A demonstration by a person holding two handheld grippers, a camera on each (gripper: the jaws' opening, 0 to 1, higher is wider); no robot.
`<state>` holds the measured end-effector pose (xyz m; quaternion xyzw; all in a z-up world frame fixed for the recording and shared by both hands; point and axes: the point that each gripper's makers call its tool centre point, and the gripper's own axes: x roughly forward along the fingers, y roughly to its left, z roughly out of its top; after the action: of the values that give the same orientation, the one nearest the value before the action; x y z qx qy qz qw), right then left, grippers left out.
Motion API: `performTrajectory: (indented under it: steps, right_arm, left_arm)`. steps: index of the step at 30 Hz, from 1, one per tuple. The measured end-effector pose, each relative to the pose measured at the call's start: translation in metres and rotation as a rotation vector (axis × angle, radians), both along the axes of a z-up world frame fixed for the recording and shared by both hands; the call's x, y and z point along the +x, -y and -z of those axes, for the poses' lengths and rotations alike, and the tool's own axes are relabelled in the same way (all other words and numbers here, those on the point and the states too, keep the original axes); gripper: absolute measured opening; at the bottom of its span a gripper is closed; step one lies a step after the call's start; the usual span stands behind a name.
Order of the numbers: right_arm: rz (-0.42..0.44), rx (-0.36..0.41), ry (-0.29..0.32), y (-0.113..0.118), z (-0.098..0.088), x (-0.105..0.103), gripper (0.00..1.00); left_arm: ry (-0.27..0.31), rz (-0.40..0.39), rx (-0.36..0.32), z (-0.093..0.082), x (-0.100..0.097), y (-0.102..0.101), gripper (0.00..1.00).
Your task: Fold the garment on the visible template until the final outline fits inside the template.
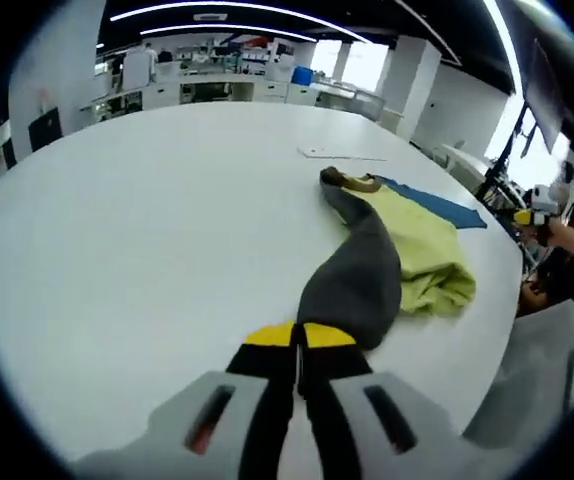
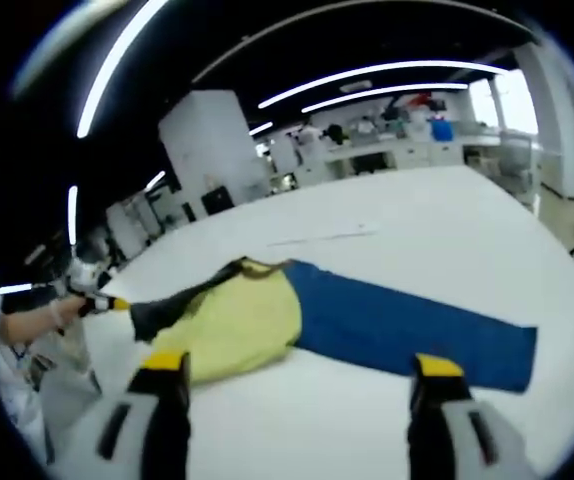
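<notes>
In the left gripper view the left gripper (image 1: 298, 338) has its yellow-tipped jaws pressed together, clenched on the end of a dark grey sleeve (image 1: 355, 270) of the garment (image 1: 419, 250), a yellow top with grey sleeves that lies rumpled on the white desk (image 1: 147, 230). The sleeve runs as a stretched band from the jaws up to the grey collar end of the garment, where a strip of brown lining shows. The yellow body is bunched beside the sleeve, its near edge folded into a thick roll. Past it a flat blue template (image 1: 437, 203) lies on the desk, partly covered by the garment. A thin white sheet (image 1: 339, 153) lies farther back on the desk, apart from the cloth. In the right gripper view the right gripper (image 2: 302, 385) is released, its two yellow-tipped jaws standing wide apart with nothing between them, poised over the near edge of the blue template (image 2: 407, 325). The garment (image 2: 237, 320) covers that template's left end, and the rest of the blue lies bare. At the left of this view the left gripper (image 2: 107, 304), held in a person's hand (image 2: 52, 315), grips the tip of the grey sleeve (image 2: 177, 300). No containers stand near the garment.
</notes>
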<state>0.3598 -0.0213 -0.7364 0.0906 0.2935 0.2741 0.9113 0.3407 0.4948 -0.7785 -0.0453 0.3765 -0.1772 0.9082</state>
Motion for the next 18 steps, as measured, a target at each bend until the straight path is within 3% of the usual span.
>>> performTrajectory:
  steps: [3, 8, 17, 18]
  right_arm:
    - [0.010, 0.004, -0.002, 0.002, 0.000, -0.001, 0.91]
    - [0.021, 0.001, -0.006, 0.006, 0.001, -0.002, 0.91]
    - [0.039, -0.003, -0.024, 0.011, 0.008, -0.007, 0.91]
    - [0.040, -0.004, -0.028, 0.011, 0.009, -0.007, 0.91]
  left_arm:
    - [-0.011, -0.013, 0.003, 0.004, 0.013, -0.019, 0.00]
    - [-0.036, -0.030, 0.036, 0.009, 0.011, -0.022, 0.00]
    - [-0.115, -0.092, 0.082, 0.036, 0.039, -0.074, 0.00]
    - [-0.116, -0.091, 0.086, 0.033, 0.035, -0.067, 0.00]
